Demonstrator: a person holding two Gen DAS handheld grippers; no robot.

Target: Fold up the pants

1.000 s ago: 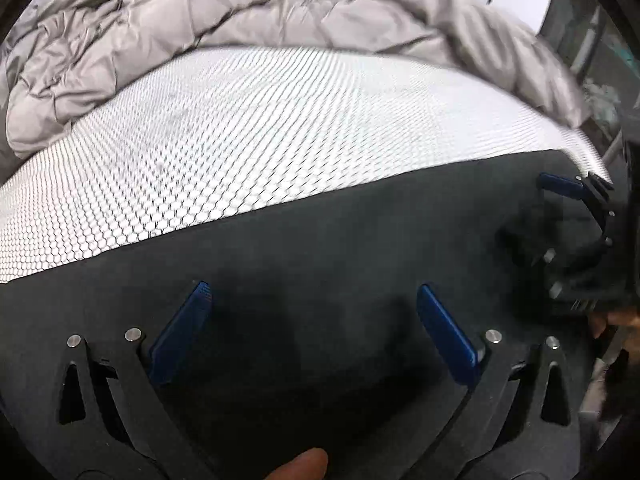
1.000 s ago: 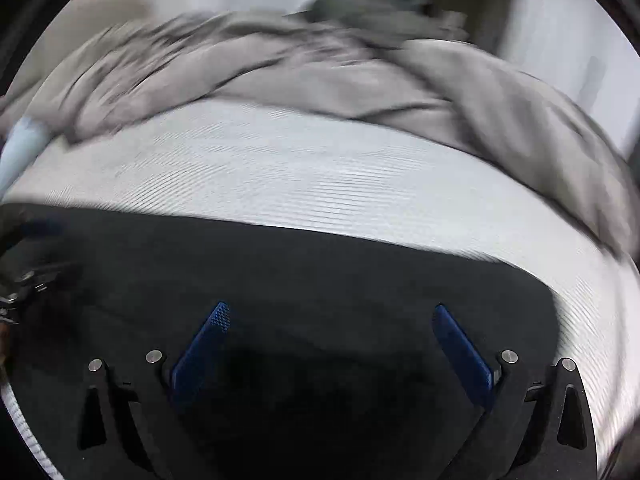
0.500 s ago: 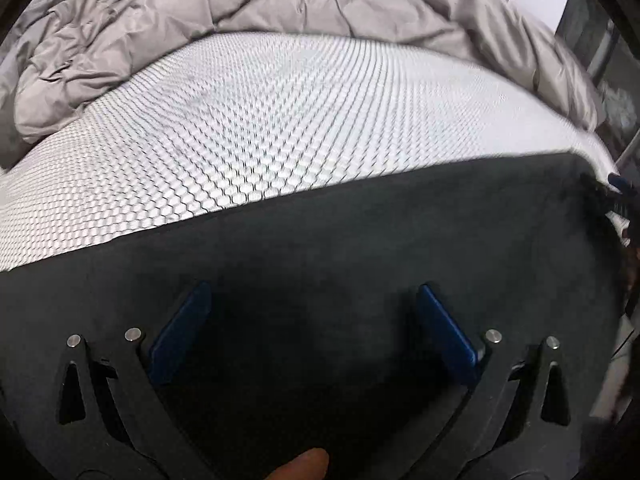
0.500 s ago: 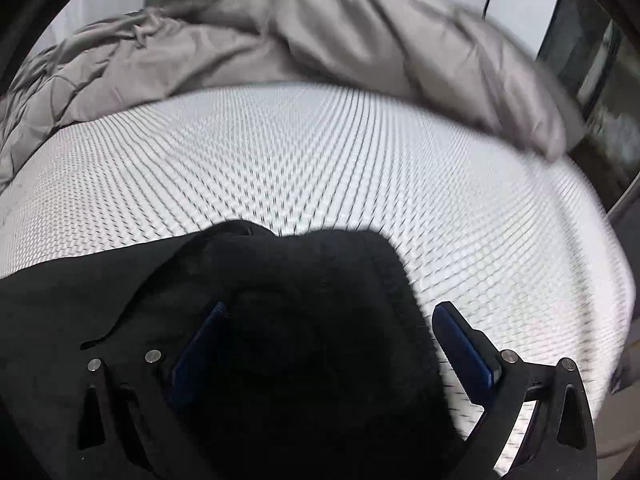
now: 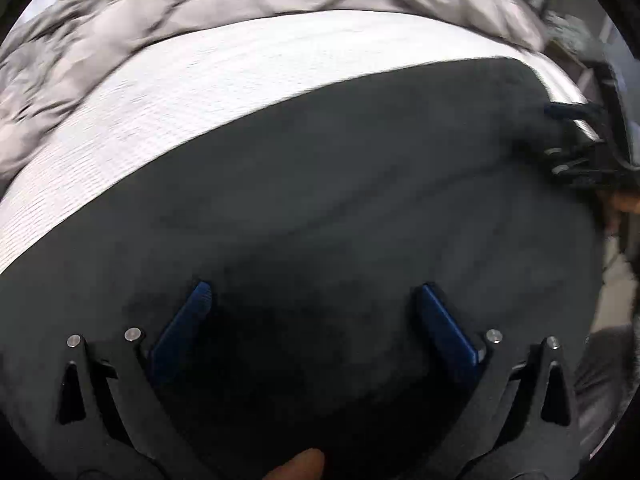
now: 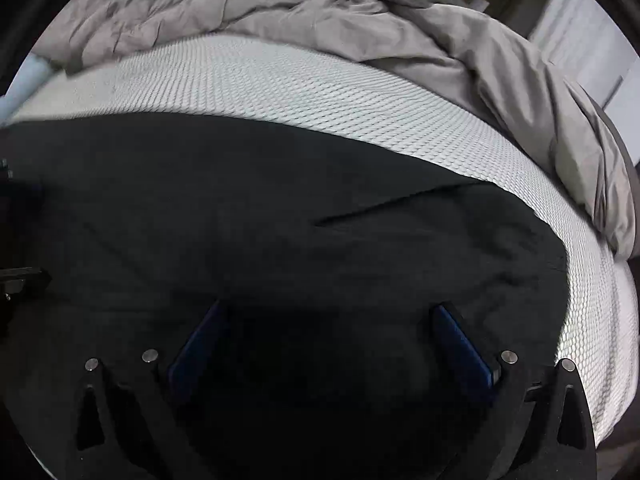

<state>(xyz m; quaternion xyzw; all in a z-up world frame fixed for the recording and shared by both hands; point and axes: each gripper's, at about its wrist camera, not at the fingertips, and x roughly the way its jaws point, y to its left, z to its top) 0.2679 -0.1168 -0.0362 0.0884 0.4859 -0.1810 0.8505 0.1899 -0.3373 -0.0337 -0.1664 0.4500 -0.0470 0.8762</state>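
Black pants (image 5: 340, 184) lie spread flat across a white mesh-patterned mattress (image 5: 208, 76). My left gripper (image 5: 316, 304) hovers low over the pants, its blue pads (image 5: 182, 332) wide apart and open with only cloth beneath. In the left wrist view my right gripper (image 5: 568, 140) is at the pants' far right end. In the right wrist view the pants (image 6: 280, 216) fill the lower half, with a crease near their right end. My right gripper (image 6: 328, 328) is open above them, holding nothing. A bit of the left gripper (image 6: 18, 280) shows at the left edge.
A rumpled grey duvet (image 6: 360, 20) is heaped along the far side of the mattress (image 6: 320, 88) and runs down its right side. A fingertip (image 5: 298, 466) shows at the bottom of the left wrist view. The bed's right edge drops off beside the pants.
Half a second ago a bunched end of the pants sat between my right fingers; now it lies flat and the right view has swung left. The right gripper is back in the left view.
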